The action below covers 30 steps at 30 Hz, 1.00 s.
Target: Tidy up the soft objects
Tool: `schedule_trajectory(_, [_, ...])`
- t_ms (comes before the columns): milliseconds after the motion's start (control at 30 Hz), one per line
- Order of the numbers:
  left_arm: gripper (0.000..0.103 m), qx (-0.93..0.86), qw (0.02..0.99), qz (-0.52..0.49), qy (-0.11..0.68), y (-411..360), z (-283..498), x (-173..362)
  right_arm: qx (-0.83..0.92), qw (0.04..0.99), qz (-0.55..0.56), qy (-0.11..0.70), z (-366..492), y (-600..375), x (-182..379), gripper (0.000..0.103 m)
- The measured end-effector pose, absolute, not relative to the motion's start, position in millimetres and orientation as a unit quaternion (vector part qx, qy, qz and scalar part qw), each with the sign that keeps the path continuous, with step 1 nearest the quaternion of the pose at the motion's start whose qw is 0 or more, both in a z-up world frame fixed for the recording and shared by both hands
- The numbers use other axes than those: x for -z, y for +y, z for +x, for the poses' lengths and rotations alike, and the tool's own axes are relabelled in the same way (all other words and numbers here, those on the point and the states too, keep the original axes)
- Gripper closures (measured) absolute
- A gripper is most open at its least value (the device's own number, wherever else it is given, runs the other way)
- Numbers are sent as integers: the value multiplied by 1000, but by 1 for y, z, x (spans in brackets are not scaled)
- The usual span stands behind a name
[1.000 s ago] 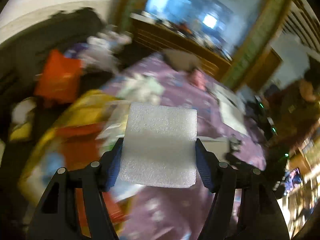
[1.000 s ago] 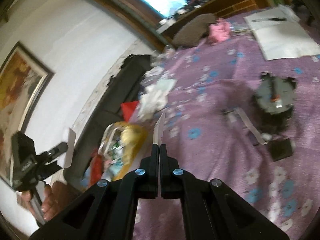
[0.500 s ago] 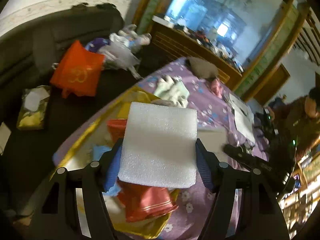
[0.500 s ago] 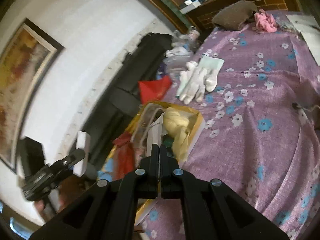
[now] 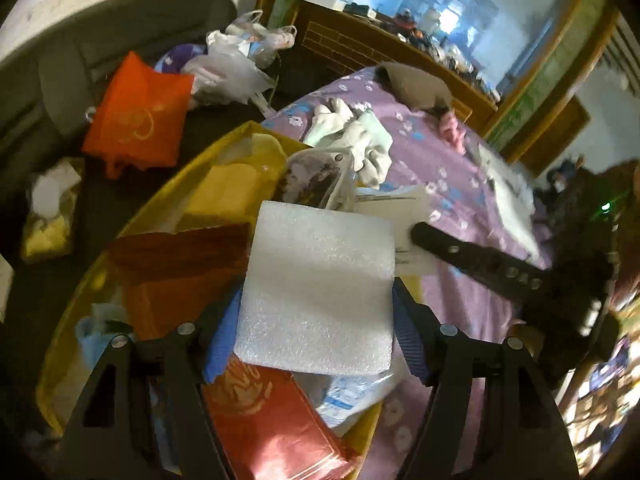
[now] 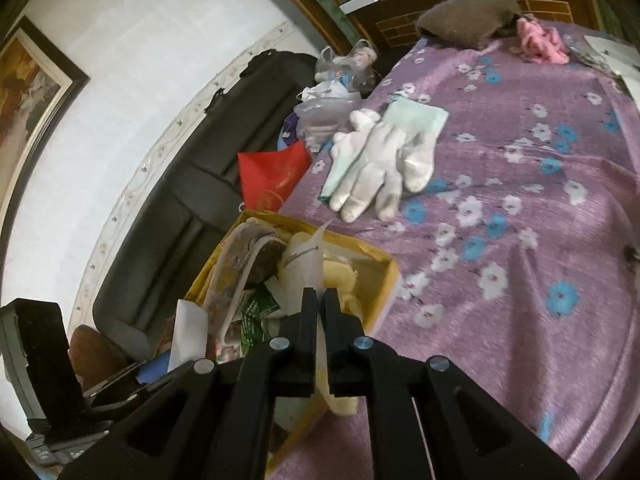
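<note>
My left gripper pinches the white foam square, my right gripper a thin white sheet; I'd release both low inside the yellow cardboard box

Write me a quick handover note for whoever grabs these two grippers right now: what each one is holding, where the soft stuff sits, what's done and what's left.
Left gripper: shut on the white foam pad, held above the yellow box.
Right gripper: shut on a thin white sheet, edge-on, also over the yellow box.
The box sits at the edge of the purple floral cloth and already holds red bags, a yellow cloth and plastic packets.
Done: both pieces carried over the box.
Left: release both into it; white gloves, pink fabric and a brown cushion lie out on the cloth.
</note>
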<state>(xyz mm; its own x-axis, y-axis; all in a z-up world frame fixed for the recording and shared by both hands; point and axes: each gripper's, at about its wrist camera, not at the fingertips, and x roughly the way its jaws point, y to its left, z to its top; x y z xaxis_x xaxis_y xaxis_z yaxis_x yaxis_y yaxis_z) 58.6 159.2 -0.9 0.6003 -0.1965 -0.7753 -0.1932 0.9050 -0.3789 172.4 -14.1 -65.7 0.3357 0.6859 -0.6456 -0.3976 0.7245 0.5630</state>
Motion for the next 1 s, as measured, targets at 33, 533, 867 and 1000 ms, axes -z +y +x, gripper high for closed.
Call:
schedule_trajectory(33, [34,18,865,-227,447,157,56,1,-338,803,152,467,172,-12,66,99])
schedule_trajectory(533, [24,16,913,-227,339,146,5,-24,-359,802,187,438,143,-55,56,35])
schedule_trajectory(867, [23,-105,919,-76,372,108,-24,-24,-328,832,113,433,60,-66,47,35])
schedule_trajectory(1000, [24,-116,904,-67,406,108,-29,-17,-317,837,84,437,46,-50,48,35])
